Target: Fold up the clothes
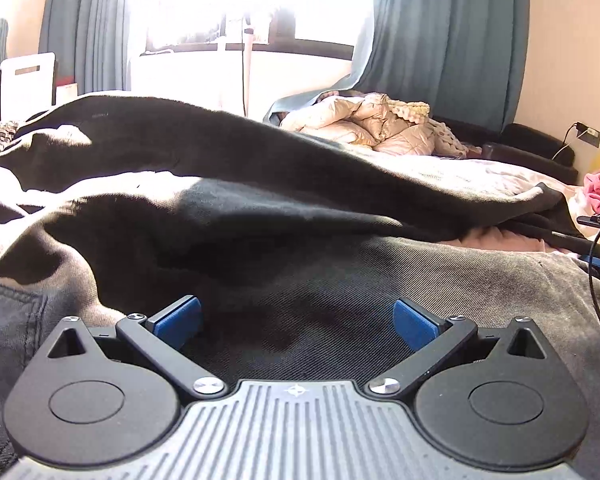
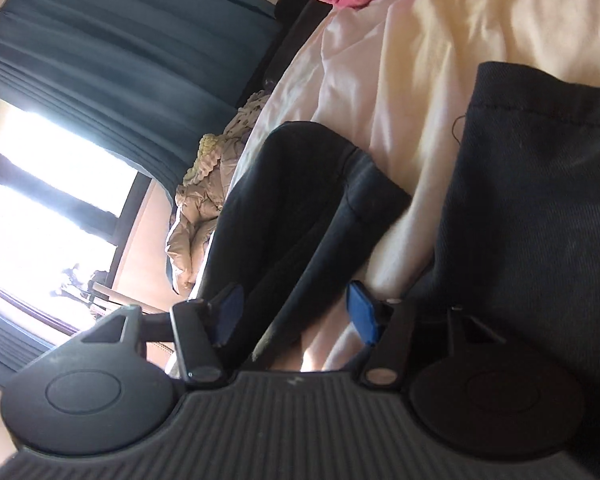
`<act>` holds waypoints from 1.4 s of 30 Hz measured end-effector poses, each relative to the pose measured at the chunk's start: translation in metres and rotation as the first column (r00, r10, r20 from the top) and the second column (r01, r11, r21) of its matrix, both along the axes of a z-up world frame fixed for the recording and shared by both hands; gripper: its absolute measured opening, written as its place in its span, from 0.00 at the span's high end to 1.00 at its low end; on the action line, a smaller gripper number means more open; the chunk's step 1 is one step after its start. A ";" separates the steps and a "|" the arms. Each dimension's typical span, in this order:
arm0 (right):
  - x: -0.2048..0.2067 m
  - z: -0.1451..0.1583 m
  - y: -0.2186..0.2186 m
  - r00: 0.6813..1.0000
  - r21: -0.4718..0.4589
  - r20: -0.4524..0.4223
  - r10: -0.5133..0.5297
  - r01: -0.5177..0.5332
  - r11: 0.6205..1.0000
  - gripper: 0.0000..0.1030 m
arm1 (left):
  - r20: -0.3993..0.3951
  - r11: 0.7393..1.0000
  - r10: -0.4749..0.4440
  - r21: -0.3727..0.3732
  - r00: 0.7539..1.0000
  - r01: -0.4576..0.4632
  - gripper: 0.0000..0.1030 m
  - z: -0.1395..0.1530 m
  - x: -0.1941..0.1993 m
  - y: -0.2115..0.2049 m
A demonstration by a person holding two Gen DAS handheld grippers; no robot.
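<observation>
The left tool (image 1: 296, 322) gapes wide and empty, low over the dark garment (image 1: 300, 208) spread on the bed (image 1: 480, 172). The right tool (image 2: 298, 312) is open too, a dark fold (image 2: 300, 220) running between its pads toward 12 o'clock, ungripped.

raised black garment fold (image 1: 228, 152) blocking ahead, bare sheet (image 2: 400, 92) rightward

Left gripper (image 1: 296, 322) is sitting low over the dark grey garment (image 1: 340, 280), blue pads (image 1: 180, 320) spread wide, nothing between them. Beyond the gripper, black fabric (image 1: 220, 160) is lying rumpled; beige quilted jacket (image 1: 380, 124) is lying farther back, right.
</observation>
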State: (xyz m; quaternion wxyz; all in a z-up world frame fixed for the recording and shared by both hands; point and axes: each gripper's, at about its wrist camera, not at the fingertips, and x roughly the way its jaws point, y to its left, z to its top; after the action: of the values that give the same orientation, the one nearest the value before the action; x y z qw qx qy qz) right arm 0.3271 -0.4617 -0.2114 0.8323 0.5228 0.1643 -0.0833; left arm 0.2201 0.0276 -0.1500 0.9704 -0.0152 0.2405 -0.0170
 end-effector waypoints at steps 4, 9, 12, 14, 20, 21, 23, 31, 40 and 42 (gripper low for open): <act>0.009 -0.006 0.009 0.999 -0.040 0.025 0.042 -0.041 0.998 0.44 | 0.122 0.988 -0.115 0.115 0.986 0.101 0.01 0.029 0.000 -0.032; 0.011 -0.024 -0.004 0.998 0.084 0.056 -0.004 -0.001 0.996 0.70 | 0.087 0.946 -0.248 0.236 0.965 0.221 0.04 0.032 0.055 -0.092; 0.009 -0.032 -0.011 0.997 0.151 0.074 -0.025 0.013 0.988 0.87 | 0.021 0.905 -0.308 0.315 0.951 0.286 0.10 0.024 0.095 -0.127; 0.008 -0.032 -0.013 0.996 0.167 0.087 -0.028 0.013 0.986 0.95 | -0.026 0.871 -0.344 0.364 0.939 0.329 0.19 0.018 0.122 -0.151; 0.000 -0.026 -0.011 0.992 0.181 0.103 -0.067 0.047 0.982 0.97 | -0.174 0.747 -0.426 0.486 0.888 0.454 0.87 0.001 0.201 -0.219; -0.001 -0.026 -0.011 0.992 0.181 0.102 -0.074 0.055 0.982 0.97 | -0.171 0.762 -0.415 0.472 0.893 0.444 0.95 0.004 0.206 -0.219; -0.002 -0.024 -0.010 0.991 0.175 0.098 -0.087 0.069 0.982 0.97 | -0.165 0.790 -0.393 0.442 0.905 0.424 0.97 0.011 0.215 -0.219; -0.013 -0.017 -0.010 0.985 0.162 0.103 -0.135 0.118 0.980 0.97 | -0.113 0.891 -0.222 0.381 0.969 0.248 0.98 0.046 0.284 -0.226; -0.016 -0.017 -0.009 0.993 0.074 0.057 -0.101 0.096 0.993 0.97 | -0.103 0.871 -0.074 0.478 0.992 0.115 0.96 -0.013 0.346 -0.234; -0.013 -0.019 -0.011 0.995 0.062 0.054 -0.084 0.080 0.995 0.96 | -0.065 0.860 -0.080 0.499 0.995 0.102 0.87 -0.015 0.342 -0.237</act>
State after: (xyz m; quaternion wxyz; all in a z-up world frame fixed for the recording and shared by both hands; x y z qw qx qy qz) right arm 0.3141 -0.4730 -0.2300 0.8165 0.5558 0.1217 -0.0977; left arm 0.5625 -0.2099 -0.1650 0.9338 0.2485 0.2575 0.0007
